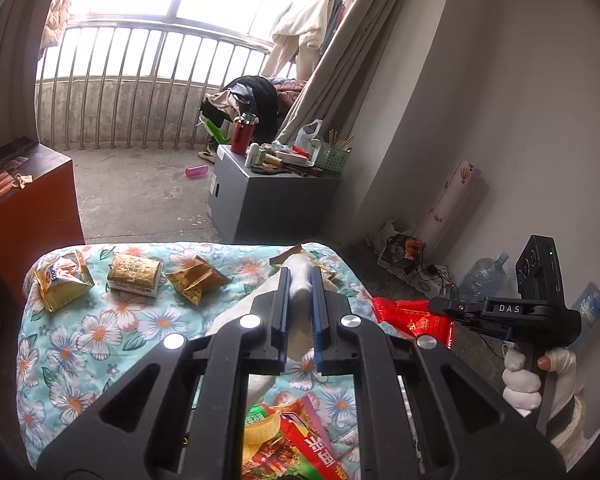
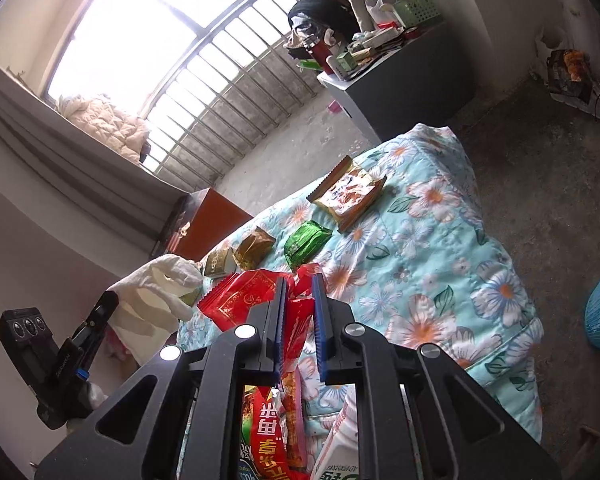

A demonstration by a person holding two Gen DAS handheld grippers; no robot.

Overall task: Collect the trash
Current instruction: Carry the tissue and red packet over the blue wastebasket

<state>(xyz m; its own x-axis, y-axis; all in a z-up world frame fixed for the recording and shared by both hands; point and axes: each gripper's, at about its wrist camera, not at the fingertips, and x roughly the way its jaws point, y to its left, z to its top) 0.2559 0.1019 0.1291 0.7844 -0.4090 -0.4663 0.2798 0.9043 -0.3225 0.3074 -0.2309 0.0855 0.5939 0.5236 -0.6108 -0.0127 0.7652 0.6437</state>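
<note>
Our left gripper (image 1: pixel 301 280) is clamped on white crumpled paper (image 1: pixel 302 286) at frame centre; our right gripper (image 2: pixel 299 286) grips a red wrapper (image 2: pixel 244 294) (more wrappers lie on the floral quilt (image 2: pixel 432 248) beyond).

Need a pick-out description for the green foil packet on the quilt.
Start at the floral quilt covering the table. Midway along it, past the red wrapper in the right gripper, lies the green foil packet. It is the only shiny green one; its neighbours are gold.
</note>
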